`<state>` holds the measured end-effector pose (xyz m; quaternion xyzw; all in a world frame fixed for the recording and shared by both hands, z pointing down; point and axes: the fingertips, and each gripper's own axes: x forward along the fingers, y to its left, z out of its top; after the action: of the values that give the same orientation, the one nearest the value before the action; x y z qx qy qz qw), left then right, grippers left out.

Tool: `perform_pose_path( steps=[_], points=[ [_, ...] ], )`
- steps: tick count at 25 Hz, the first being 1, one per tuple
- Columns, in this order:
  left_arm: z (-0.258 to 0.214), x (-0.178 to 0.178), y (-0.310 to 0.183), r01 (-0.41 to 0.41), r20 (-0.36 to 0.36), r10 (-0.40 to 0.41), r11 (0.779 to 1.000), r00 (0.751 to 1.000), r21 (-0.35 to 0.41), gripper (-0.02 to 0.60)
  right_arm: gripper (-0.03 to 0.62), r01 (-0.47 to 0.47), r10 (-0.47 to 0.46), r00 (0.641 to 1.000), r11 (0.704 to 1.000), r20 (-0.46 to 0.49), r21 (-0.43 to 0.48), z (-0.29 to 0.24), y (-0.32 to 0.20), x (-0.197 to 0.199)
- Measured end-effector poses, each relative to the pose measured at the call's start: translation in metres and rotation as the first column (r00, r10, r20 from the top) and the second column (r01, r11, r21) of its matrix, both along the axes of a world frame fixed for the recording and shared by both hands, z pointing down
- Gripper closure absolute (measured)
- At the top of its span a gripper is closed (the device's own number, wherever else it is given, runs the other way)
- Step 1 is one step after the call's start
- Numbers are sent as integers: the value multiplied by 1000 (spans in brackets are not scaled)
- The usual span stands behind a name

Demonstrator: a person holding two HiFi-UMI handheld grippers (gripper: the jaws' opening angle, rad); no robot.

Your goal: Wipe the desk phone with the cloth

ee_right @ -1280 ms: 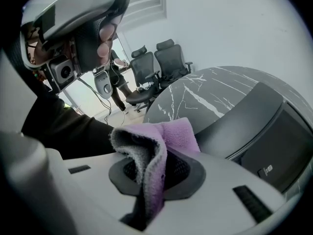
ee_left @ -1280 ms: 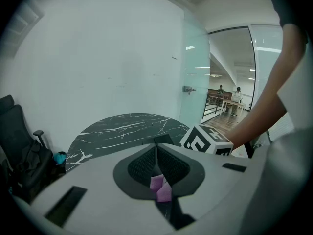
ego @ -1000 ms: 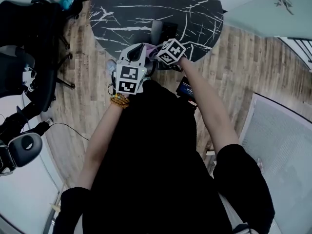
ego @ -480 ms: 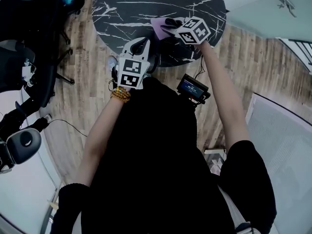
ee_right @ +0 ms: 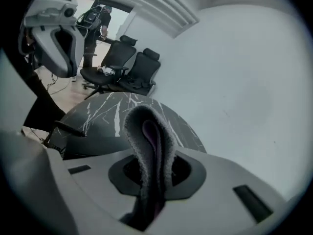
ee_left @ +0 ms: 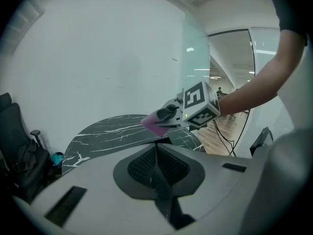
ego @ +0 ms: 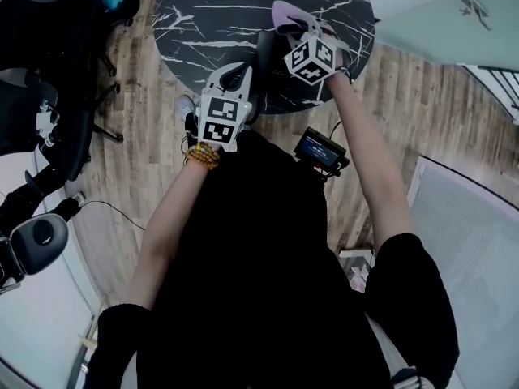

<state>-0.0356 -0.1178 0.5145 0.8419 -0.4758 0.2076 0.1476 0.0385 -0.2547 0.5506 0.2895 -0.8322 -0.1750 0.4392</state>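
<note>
Wood flooring (ego: 138,160) and a round black marble table (ego: 203,14) were shown in the head view, with office chairs (ego: 40,55) at the left. The right gripper (ego: 302,32) was held over the table with the purple cloth (ego: 288,13) pinched in it, and the left gripper (ego: 236,74) was held at the table's near edge. Between them a dark shape, taken to be the desk phone (ego: 268,55), was dimly made out.

In the left gripper view, that gripper's jaws were seen pressed together on nothing, with the cloth hanging ahead above the table.

In the right gripper view, a fold of cloth was seen clamped between the jaws and standing up out of them.

Wiping was judged not yet begun: the cloth would next have to be lowered onto the phone. Open tabletop lay beyond, but the near rim was close, so strokes would best be kept inward.
</note>
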Motion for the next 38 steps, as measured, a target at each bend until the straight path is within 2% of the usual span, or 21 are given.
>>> perform_pose_path(
  steps=[5, 7, 13, 19, 25, 38],
  points=[
    [2, -2, 3, 5, -4, -5, 1000, 1000, -6, 558, 531, 39, -46, 998, 988, -46, -152, 51, 29, -9],
    [4, -5, 5, 12, -5, -12, 1000, 1000, -11, 558, 531, 33, -43, 998, 983, -52, -182, 65, 35, -9],
    [10, -9, 13, 23, -7, -24, 999, 1000, -29, 558, 531, 38, -48, 996, 989, -69, -144, 76, 42, -7],
    [10, -11, 11, 26, -9, -26, 999, 1000, -30, 558, 531, 55, -67, 995, 987, -73, -148, 82, 50, -7],
    [12, -9, 11, 9, -7, -9, 1000, 1000, -30, 558, 529, -4, 1, 1000, 978, -16, -208, 84, 51, -8],
    [14, -5, 15, -4, -18, 3, 999, 1000, -37, 558, 530, -16, 25, 999, 958, 27, -285, 90, 64, -7]
  ],
)
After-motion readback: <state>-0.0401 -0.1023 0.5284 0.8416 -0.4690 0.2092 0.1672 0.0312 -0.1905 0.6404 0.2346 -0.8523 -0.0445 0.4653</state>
